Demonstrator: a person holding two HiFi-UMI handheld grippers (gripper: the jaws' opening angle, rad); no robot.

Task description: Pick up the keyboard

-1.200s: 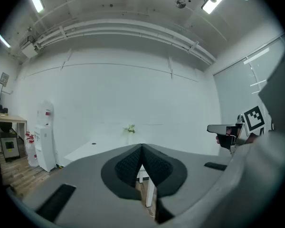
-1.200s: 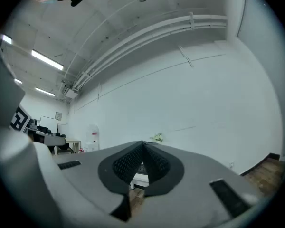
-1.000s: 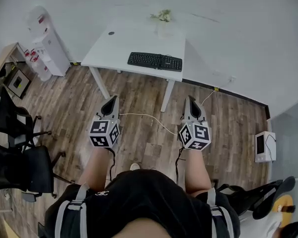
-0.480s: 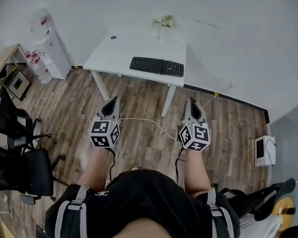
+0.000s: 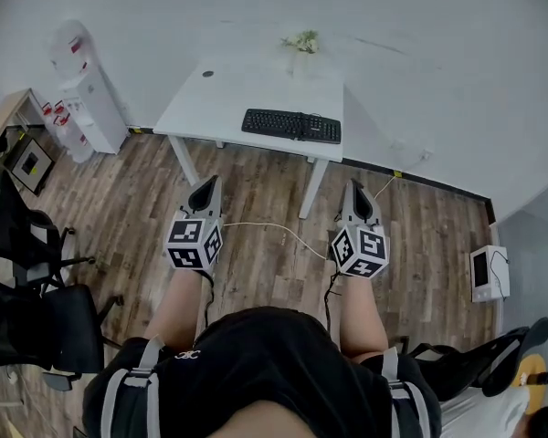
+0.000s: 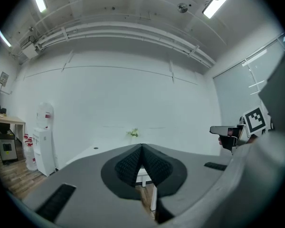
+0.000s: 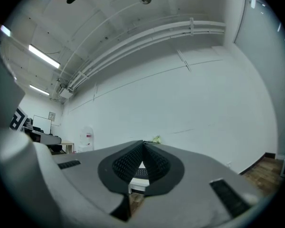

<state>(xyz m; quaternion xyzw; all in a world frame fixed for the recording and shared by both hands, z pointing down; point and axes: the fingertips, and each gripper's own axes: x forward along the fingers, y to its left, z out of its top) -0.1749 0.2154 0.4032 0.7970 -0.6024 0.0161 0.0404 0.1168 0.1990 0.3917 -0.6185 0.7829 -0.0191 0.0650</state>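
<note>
**A:** Where do we find the keyboard (image 5: 291, 126)?

**B:** It lies flat on the white desk (image 5: 228, 94), along the near edge and towards the right end. Nothing touches it.

**A:** What else do we see on the desk?

**B:** A small plant (image 5: 301, 41) stands at the far edge by the wall (image 5: 420, 53), well apart from the keyboard. There is a dark round spot (image 5: 207, 73) near the far left corner, too small for us to tell what it is.

**A:** And our tools?

**B:** We hold both out level over the wood floor (image 5: 256, 263), on the near side of the desk and well apart from the keyboard. The left tool (image 5: 206, 184) points towards the desk's left part. The right tool (image 5: 354, 190) points just past its right leg. Each one is clenched, its ribbed pads meeting at the tip and nothing gripped between them. In the right gripper view we glimpse the keyboard on the desk through the gap beneath the closed tip.

**A:** Anything between the tools?

**B:** A thin pale cable (image 5: 274, 228) lies on the floor there.

**A:** And further out?

**B:** A water dispenser (image 5: 85, 99) stands left of the desk against the wall. Black chairs (image 5: 36, 308) crowd the near left. A small white box (image 5: 487, 270) sits on the floor at the right.
</note>
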